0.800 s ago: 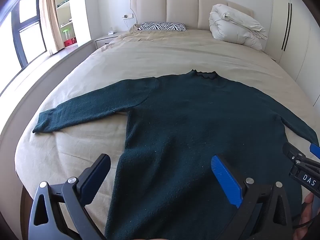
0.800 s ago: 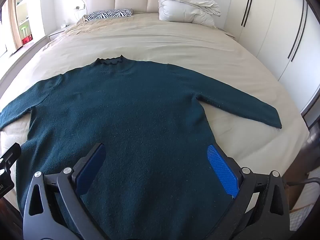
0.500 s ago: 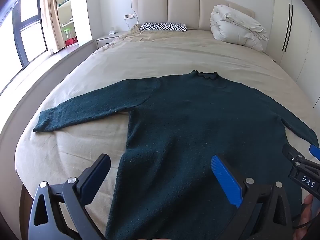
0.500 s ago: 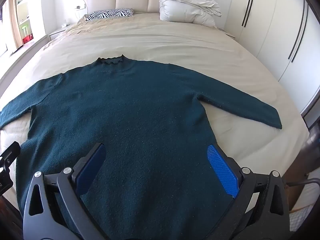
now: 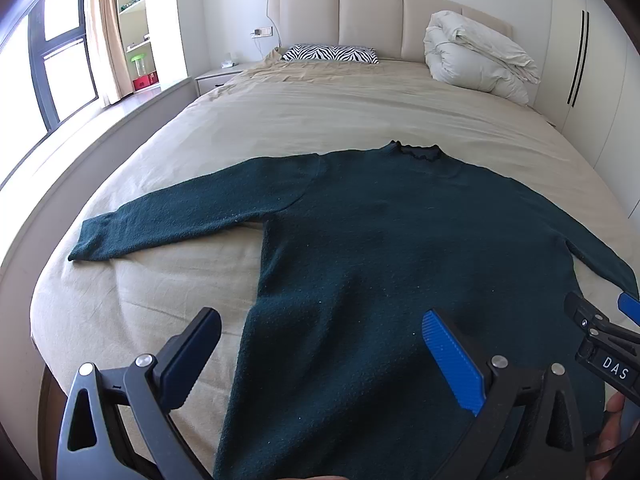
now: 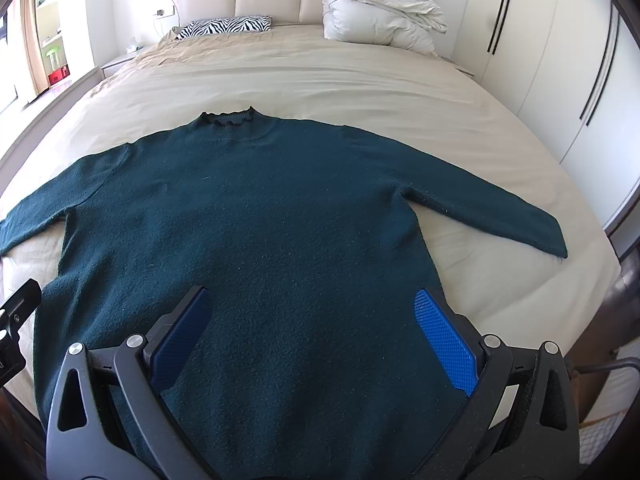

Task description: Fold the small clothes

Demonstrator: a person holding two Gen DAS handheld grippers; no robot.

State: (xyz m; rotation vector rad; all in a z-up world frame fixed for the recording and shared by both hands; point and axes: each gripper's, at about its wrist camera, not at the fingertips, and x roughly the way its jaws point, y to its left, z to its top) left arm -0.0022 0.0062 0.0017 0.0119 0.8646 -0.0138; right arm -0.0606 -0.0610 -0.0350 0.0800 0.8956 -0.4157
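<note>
A dark teal long-sleeved sweater (image 5: 380, 248) lies flat on the beige bed, collar toward the headboard and both sleeves spread out; it also shows in the right wrist view (image 6: 272, 240). My left gripper (image 5: 320, 332) is open and empty, held above the sweater's lower left side. My right gripper (image 6: 316, 320) is open and empty above the sweater's lower middle and right. The sweater's hem is hidden below both grippers. Part of the right gripper shows at the right edge of the left wrist view (image 5: 604, 344).
The beige bed (image 5: 320, 112) has a zebra-print pillow (image 5: 330, 54) and a folded white duvet (image 5: 476, 60) at the headboard. A nightstand (image 5: 218, 76) and window lie to the left. White wardrobe doors (image 6: 560, 60) stand on the right.
Both grippers have stayed nearly still, with only a slight shift of view. The sweater has not moved.
</note>
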